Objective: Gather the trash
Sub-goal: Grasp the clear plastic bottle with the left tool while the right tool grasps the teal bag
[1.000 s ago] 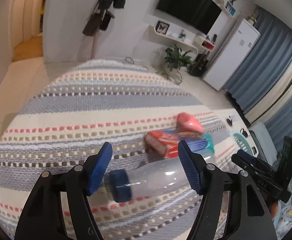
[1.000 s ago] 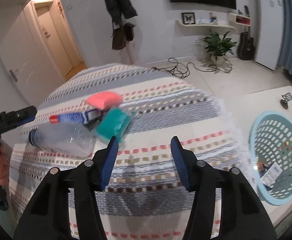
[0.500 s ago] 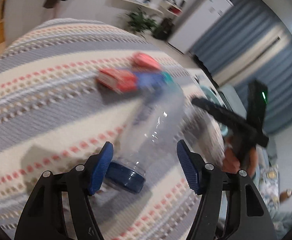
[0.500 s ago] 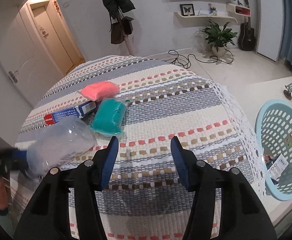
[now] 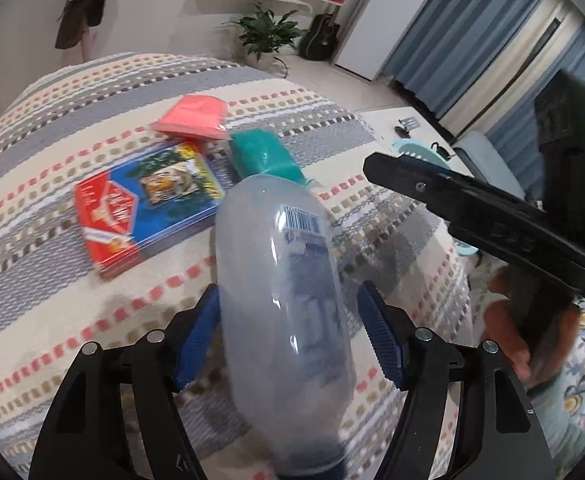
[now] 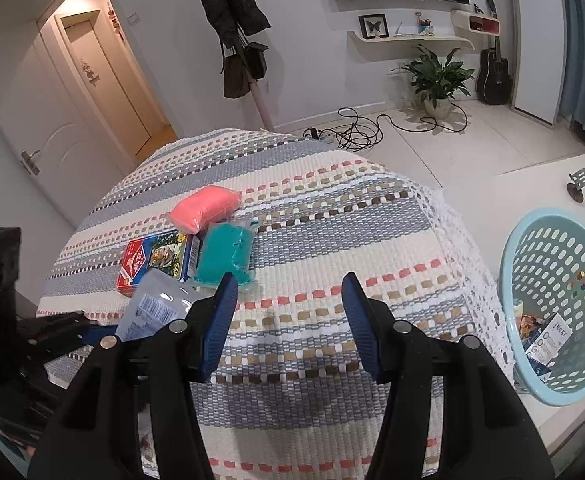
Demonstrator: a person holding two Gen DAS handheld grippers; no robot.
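Observation:
A clear plastic bottle (image 5: 284, 300) lies lengthwise between the jaws of my left gripper (image 5: 288, 336). The left pad sits at its side, and a gap shows at the right pad. The bottle's cap end is low in the left wrist view, mostly hidden. Behind it on the striped cloth lie a red and blue box (image 5: 144, 204), a pink packet (image 5: 192, 116) and a teal packet (image 5: 264, 156). My right gripper (image 6: 288, 320) hovers open over bare cloth, with the teal packet (image 6: 224, 256) just beyond its left finger. The bottle (image 6: 152, 308) shows at its left.
A light blue perforated basket (image 6: 508, 264) stands on the floor off the table's right edge, with some paper trash inside. The striped tablecloth (image 6: 332, 220) ends in a lace edge on that side. A hand holds the right gripper (image 5: 472, 208).
My left gripper has swung around and down over the bottle, which now lies along the gap between its jaws instead of across them. The right gripper has kept still.

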